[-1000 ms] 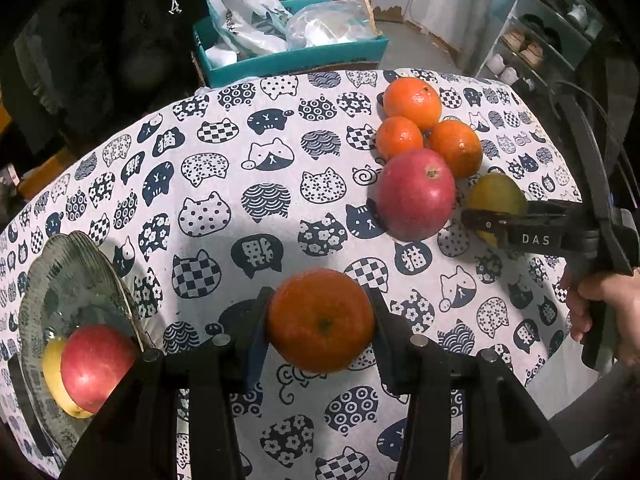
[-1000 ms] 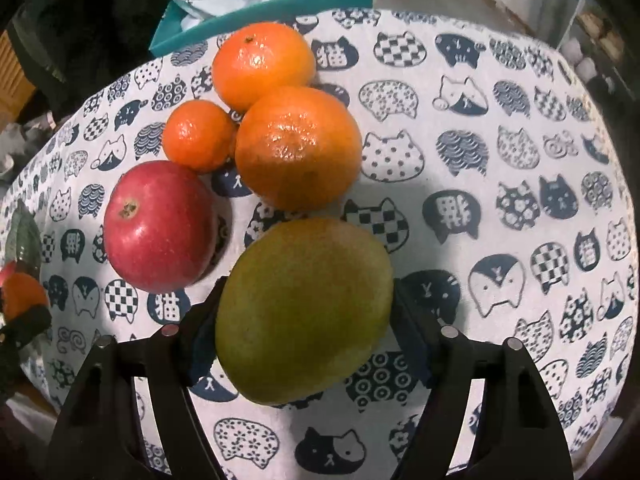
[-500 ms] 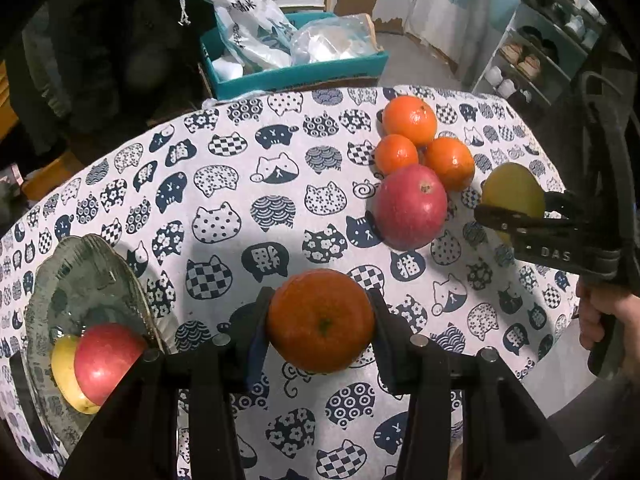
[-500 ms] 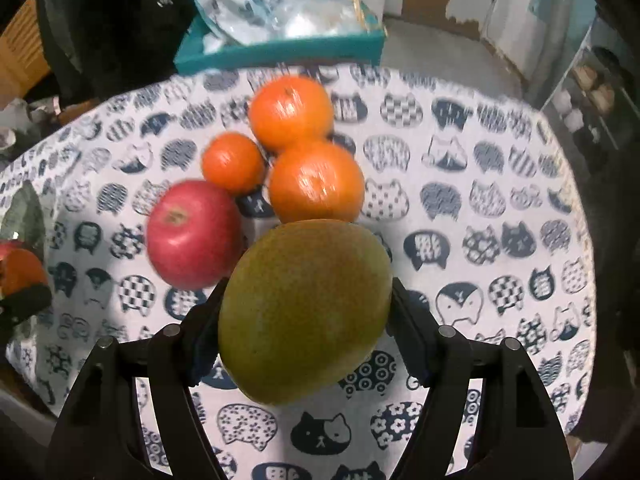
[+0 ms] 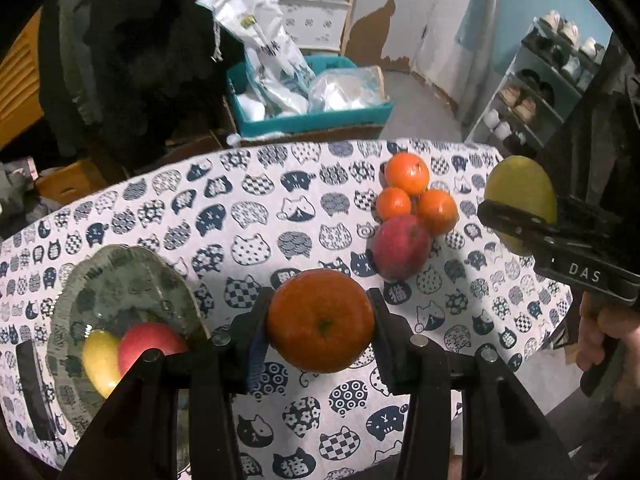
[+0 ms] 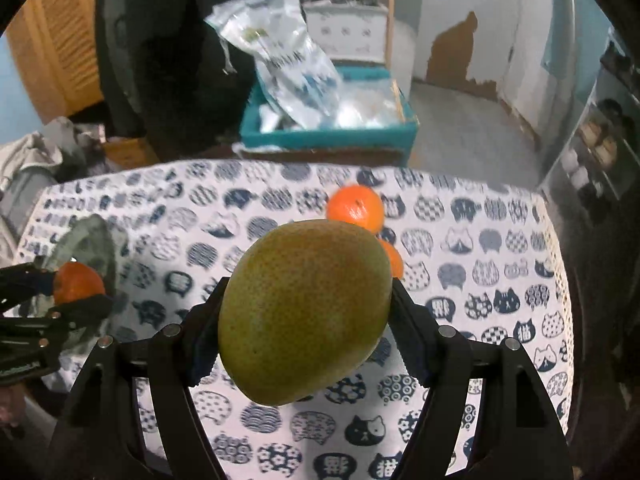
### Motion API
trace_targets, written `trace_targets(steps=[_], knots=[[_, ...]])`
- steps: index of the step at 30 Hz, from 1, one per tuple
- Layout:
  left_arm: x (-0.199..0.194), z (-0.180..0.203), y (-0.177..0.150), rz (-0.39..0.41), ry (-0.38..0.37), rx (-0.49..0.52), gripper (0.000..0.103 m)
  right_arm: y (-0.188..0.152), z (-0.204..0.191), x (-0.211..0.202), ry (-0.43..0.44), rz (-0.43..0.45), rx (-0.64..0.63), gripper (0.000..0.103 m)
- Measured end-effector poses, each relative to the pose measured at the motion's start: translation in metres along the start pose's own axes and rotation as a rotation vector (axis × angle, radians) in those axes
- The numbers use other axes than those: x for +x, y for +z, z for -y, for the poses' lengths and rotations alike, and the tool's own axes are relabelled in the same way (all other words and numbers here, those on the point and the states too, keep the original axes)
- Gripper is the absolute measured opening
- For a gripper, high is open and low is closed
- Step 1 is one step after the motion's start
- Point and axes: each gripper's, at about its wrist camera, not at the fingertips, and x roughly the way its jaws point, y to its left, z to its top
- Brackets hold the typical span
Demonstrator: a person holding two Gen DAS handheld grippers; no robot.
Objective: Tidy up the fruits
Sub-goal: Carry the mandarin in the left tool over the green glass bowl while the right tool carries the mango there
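My left gripper pinches an orange and my right gripper a mango; either could slip rolling off the crowded plate down-left.

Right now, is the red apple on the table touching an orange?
Touching. The left wrist view shows the red apple pressed against the orange behind it, no cloth between.
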Motion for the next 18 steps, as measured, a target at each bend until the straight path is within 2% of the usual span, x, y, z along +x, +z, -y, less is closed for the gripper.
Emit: trace_targets(steps=[11, 18], knots=[[-0.042, -0.017, 0.0, 0.086, 0.019, -0.02, 0.046, 0.022, -0.038, -0.031, 0.075, 0.081, -0.044, 0.073], [-0.055, -0.032, -0.003, 0.105, 0.025, -0.045, 0.046, 0.031, -0.064, -0.039, 0.12, 0.101, -0.079, 0.073]])
